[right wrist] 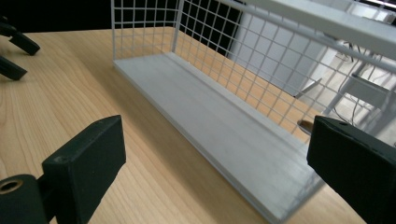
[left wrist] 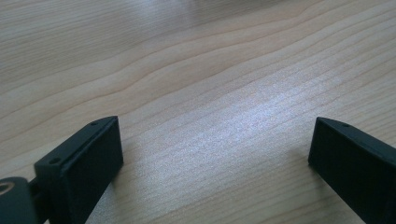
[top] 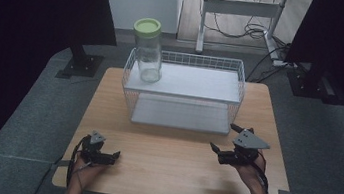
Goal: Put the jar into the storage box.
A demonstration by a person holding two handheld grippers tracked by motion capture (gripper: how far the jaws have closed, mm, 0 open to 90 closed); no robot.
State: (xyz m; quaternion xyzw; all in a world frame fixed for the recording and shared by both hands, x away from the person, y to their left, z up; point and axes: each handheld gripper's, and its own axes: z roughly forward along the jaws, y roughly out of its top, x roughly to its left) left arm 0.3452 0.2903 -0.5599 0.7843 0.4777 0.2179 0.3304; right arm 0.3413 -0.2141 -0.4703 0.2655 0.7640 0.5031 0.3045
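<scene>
A clear glass jar (top: 148, 58) with a pale green lid (top: 147, 26) stands upright at the left end of the upper shelf of a white wire rack (top: 185, 55). The rack's lower shelf (right wrist: 219, 116) is bare. My left gripper (top: 115, 156) rests low over the wooden table (top: 171, 162) near its front left, open and holding nothing (left wrist: 215, 128). My right gripper (top: 222, 136) hovers in front of the rack's right end, open and holding nothing (right wrist: 217, 126). The left gripper (right wrist: 14, 51) also shows far off in the right gripper view.
The rack takes up the table's back half. Black stand bases (top: 81, 62) sit on the grey floor behind the table at left and right. A white desk frame (top: 242, 8) with loose cables stands further back.
</scene>
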